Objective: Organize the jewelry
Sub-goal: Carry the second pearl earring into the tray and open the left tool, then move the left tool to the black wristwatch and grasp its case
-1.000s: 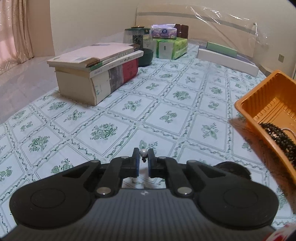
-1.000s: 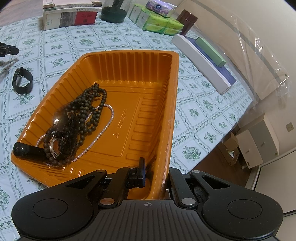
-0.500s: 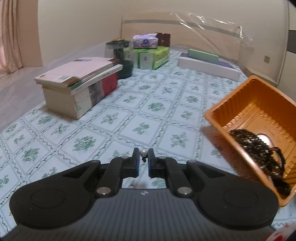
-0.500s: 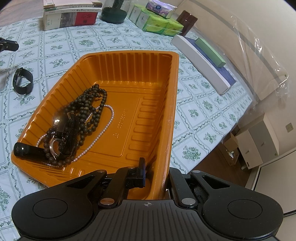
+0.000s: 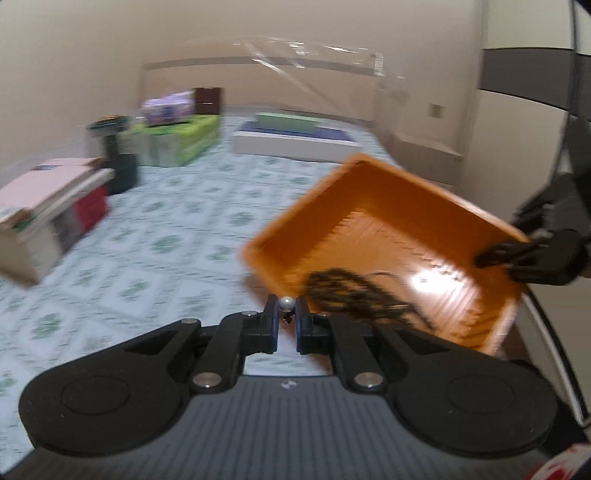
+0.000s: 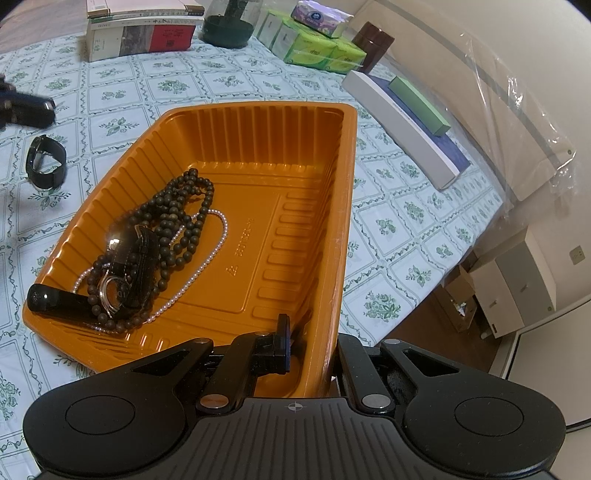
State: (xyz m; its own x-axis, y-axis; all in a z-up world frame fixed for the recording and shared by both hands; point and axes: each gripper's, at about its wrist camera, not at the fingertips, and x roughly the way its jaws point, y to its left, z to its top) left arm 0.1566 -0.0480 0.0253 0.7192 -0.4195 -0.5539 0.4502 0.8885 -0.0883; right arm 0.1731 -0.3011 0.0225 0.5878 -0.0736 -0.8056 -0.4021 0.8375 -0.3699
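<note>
My left gripper [image 5: 286,314] is shut on a small pearl earring [image 5: 286,303] and holds it in the air just beside the near left corner of the orange tray [image 5: 373,177]. The tray [image 6: 345,155] holds a dark bead necklace [image 6: 181,206], a thin pearl strand [image 6: 207,258], a black strap with a metal ring [image 6: 118,288] and a black cylinder [image 6: 51,297]. My right gripper [image 6: 314,343] is shut on the tray's near wall, one finger inside and one outside. A black watch [image 6: 46,166] lies on the tablecloth left of the tray.
A floral tablecloth [image 6: 391,206] covers the table. At the back stand stacked books [image 6: 140,33], a dark pot [image 6: 227,29], green tissue packs [image 6: 314,48], a brown jar [image 6: 373,44] and a long white box [image 6: 402,125]. The table edge drops off at right, above a cabinet [image 6: 517,277].
My left gripper has swung right with the earring, bringing the tray from the frame's right edge to its middle. The right gripper and the tray have not moved.
</note>
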